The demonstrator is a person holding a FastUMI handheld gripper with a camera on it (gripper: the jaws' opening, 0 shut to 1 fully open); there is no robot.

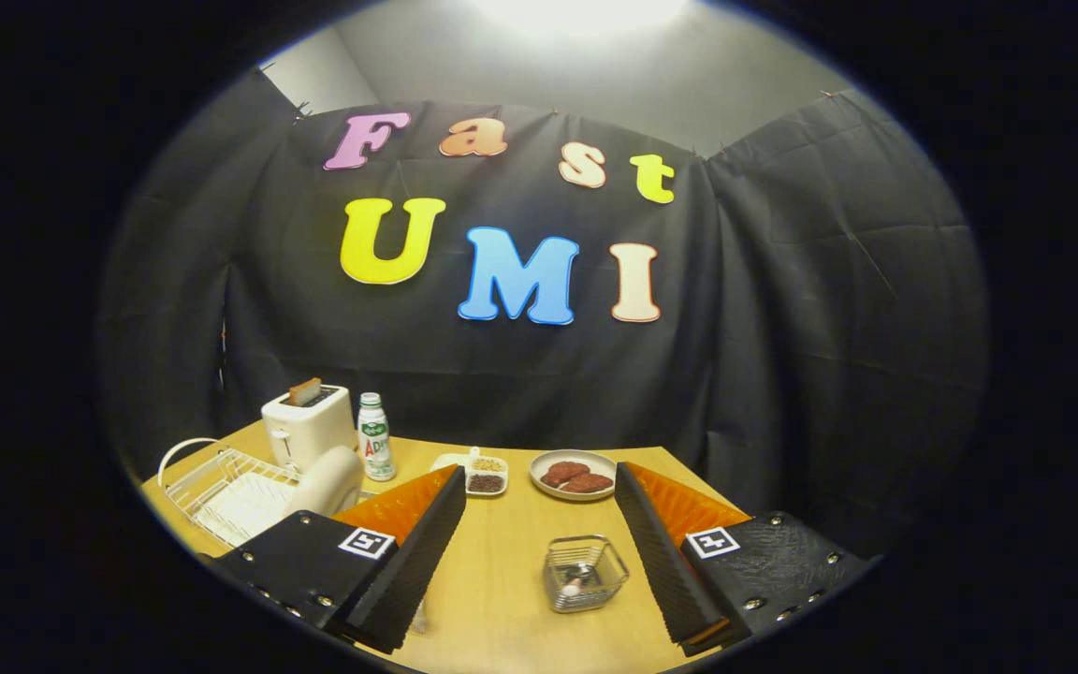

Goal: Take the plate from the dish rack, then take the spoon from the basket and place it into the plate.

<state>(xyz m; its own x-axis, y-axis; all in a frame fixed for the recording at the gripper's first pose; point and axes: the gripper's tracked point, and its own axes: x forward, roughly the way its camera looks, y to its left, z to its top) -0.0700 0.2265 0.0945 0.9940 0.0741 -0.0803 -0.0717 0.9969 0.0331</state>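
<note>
My gripper (539,476) is open above the wooden table (502,562), with nothing between its fingers. A small wire basket (585,573) stands on the table between the fingers, close to the right one. In it lies the spoon (576,582), of which I can make out little. Off to the left, beyond the left finger, is the white wire dish rack (221,487). A cream plate (328,479) stands at the rack's right end, partly hidden by the left finger.
A white toaster (307,423) holding a slice of bread stands behind the rack, with a small bottle (375,438) beside it. Beyond the fingertips are a little two-part dish of beans (481,475) and a plate with pieces of meat (574,475).
</note>
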